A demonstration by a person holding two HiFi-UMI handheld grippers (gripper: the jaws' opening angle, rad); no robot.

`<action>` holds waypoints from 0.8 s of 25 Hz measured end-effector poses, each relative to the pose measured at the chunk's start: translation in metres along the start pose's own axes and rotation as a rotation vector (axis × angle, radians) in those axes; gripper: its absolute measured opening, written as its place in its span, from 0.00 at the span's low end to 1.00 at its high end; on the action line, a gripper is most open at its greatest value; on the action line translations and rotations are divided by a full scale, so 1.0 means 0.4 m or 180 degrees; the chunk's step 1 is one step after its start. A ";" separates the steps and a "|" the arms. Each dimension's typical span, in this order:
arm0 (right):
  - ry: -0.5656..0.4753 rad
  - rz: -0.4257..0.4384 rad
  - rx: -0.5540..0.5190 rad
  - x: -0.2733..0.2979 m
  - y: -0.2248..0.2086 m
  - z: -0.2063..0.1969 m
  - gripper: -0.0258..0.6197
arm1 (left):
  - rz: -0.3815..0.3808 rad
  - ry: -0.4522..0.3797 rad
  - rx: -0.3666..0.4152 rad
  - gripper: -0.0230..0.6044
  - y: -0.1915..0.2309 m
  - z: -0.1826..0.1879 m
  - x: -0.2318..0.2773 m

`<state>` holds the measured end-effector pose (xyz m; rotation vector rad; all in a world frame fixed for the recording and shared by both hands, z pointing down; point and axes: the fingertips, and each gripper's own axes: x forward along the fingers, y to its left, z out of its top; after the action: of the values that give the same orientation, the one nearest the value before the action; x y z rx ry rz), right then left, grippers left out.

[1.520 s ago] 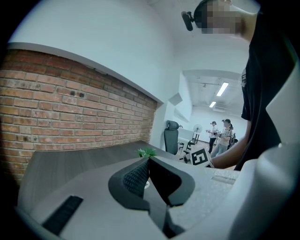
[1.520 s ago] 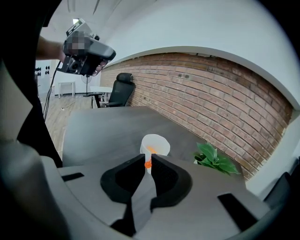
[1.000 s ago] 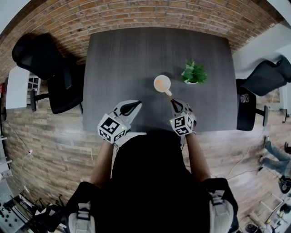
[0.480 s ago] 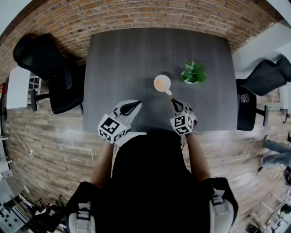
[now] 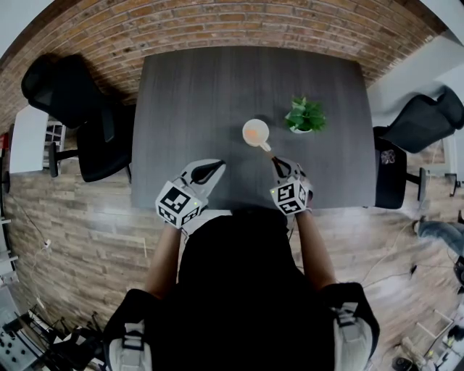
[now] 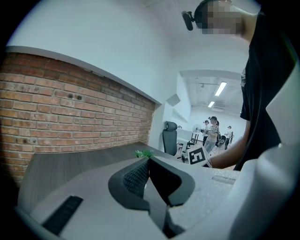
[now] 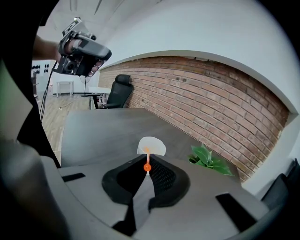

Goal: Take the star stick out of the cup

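Observation:
A white cup [image 5: 255, 132] stands on the dark table [image 5: 188, 94], with an orange star showing inside it. The thin star stick [image 5: 267, 148] slants out of the cup toward me. My right gripper [image 5: 277, 161] is shut on the stick's near end. In the right gripper view the stick [image 7: 147, 158] and its orange bead sit right at the tips of the right gripper [image 7: 147, 171], with the cup [image 7: 151, 146] just beyond. My left gripper [image 5: 221, 164] is shut on nothing, left of the cup near the table's front edge. The left gripper [image 6: 149, 161] shows its jaws closed together.
A small green potted plant [image 5: 306, 116] stands just right of the cup, also seen as the plant [image 7: 208, 159]. A black office chair [image 5: 72, 94] stands left of the table and another chair [image 5: 413, 123] right of it. A brick wall [image 5: 217, 22] runs behind the table.
The head view has shifted slightly, so cup and plant sit a little more to the left. Both grippers, the stick and the cup keep their places.

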<state>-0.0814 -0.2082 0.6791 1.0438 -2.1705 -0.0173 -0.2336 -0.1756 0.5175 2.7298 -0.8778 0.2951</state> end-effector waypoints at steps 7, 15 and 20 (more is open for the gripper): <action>-0.0073 0.0021 -0.0015 -0.024 0.002 0.005 0.06 | 0.0027 -0.0004 0.0027 0.04 -0.026 0.001 0.006; -0.0167 0.0105 -0.0095 -0.062 -0.032 0.011 0.06 | 0.0098 -0.0026 -0.0011 0.04 -0.074 0.014 0.036; -0.0250 0.0163 -0.0167 -0.085 -0.064 0.018 0.06 | 0.0137 -0.0009 -0.0045 0.04 -0.107 0.021 0.067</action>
<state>-0.0544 -0.2043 0.6457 0.9722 -2.2546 -0.0926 -0.1860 -0.1593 0.5088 2.7019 -0.9369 0.2923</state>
